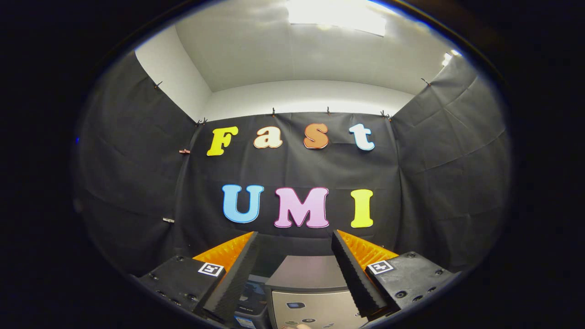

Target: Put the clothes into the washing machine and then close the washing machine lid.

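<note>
Progress on the task can be judged only in part, since no clothes are seen here and the top of the grey, box-shaped washing machine (307, 278) is viewed from a low angle. A flat grey surface is seen across its top, which is taken to be the lid lying down, though this cannot be settled for sure. Such a scene would fit a machine with the clothes already inside and the lid shut over them, and it would equally fit a machine whose lid is down with no clothes loaded; which of the two holds cannot be told. The gripper (295, 237) is held level and aimed at the black cloth booth wall (137, 183), with its jaws set well apart and nothing clamped between them. The washing machine lies low between the two fingers and just ahead of them, its silver control panel (315, 313) nearest the camera.
</note>
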Demonstrator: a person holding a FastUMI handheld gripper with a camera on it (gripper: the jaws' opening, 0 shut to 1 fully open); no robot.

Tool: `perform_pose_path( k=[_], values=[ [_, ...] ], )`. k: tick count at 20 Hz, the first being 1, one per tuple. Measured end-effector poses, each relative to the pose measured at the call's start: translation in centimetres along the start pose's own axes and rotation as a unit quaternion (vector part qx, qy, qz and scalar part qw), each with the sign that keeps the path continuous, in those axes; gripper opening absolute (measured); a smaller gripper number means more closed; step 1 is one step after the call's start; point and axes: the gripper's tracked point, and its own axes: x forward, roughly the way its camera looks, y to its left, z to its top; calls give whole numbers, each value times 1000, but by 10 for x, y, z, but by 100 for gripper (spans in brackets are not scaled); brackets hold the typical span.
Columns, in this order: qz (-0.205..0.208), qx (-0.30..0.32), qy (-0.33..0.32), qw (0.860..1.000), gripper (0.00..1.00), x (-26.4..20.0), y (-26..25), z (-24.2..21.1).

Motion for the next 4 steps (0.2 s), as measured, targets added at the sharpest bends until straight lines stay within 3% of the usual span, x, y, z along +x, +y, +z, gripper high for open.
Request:
perform_pose_path(
  k=[4],
  values=[
    [1, 1, 2, 1000, 98, 0, 0, -1]
  ],
)
